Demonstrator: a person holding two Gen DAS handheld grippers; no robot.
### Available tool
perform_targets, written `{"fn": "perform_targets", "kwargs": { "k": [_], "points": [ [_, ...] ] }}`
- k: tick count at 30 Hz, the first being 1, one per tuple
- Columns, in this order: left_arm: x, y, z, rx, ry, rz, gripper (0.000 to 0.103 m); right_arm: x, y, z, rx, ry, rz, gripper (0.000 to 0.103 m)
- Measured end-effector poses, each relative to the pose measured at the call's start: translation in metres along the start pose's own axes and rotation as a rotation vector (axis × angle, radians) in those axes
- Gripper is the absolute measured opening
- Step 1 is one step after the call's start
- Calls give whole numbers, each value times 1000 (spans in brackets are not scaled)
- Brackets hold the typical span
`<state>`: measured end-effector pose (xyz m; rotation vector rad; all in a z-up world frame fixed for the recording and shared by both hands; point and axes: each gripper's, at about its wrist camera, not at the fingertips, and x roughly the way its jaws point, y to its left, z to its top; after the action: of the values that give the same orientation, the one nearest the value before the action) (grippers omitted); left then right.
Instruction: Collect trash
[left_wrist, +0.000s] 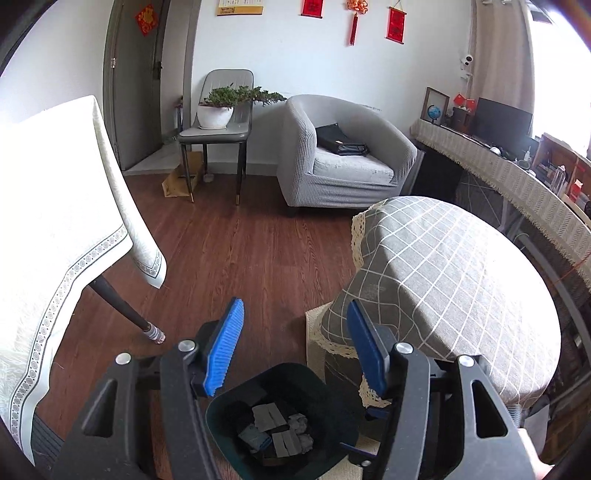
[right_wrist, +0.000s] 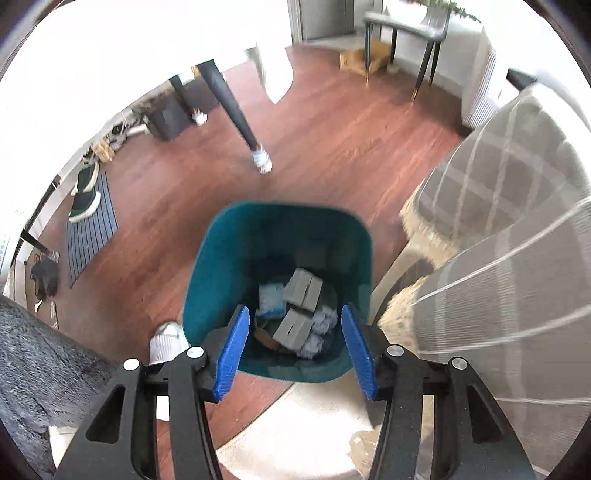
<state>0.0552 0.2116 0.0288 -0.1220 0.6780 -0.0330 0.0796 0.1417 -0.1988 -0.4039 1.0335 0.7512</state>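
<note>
A teal trash bin (right_wrist: 221, 266) stands on the wooden floor, seen from above in the right wrist view; in the left wrist view the bin (left_wrist: 325, 391) looks dark and sits low between the fingers. Inside lie grey cardboard pieces (right_wrist: 303, 290), crumpled white paper balls (right_wrist: 323, 321) and a bluish-white wrapper (right_wrist: 269, 301). My right gripper (right_wrist: 295, 347) hangs open above the bin with nothing between its blue pads. My left gripper (left_wrist: 295, 347) is open too, above and behind the bin, holding nothing.
A round table with a grey checked cloth (left_wrist: 443, 273) stands right beside the bin. A white-clothed table (left_wrist: 55, 229) with a dark leg (left_wrist: 122, 306) stands to the left. Beyond are a grey armchair (left_wrist: 343, 155), a chair bearing a potted plant (left_wrist: 216, 110), and shoes on a striped mat (right_wrist: 90, 225).
</note>
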Motion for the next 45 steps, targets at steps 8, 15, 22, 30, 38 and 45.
{"fn": "perform_targets", "kwargs": {
  "k": [8,15,22,30,38,45],
  "points": [
    [7,-12,-3,10,-2,-23,71,-75,-10,0,-2,-182,-75,53],
    [-16,-30,-33,8,-29,34,87,-146,-48,-17,128,-348,-201,54],
    [-32,-58,-59,74,-39,110,94,-186,-94,-70,276,-407,-305,71],
    [-65,-75,-73,36,-123,140,98,-227,-131,-122,396,-453,-387,91],
    [-83,-82,-84,56,-142,199,99,-253,-146,-166,479,-470,-427,98],
    [-79,-80,-106,89,-114,211,99,-265,-138,-184,470,-500,-433,99]
  ]
}}
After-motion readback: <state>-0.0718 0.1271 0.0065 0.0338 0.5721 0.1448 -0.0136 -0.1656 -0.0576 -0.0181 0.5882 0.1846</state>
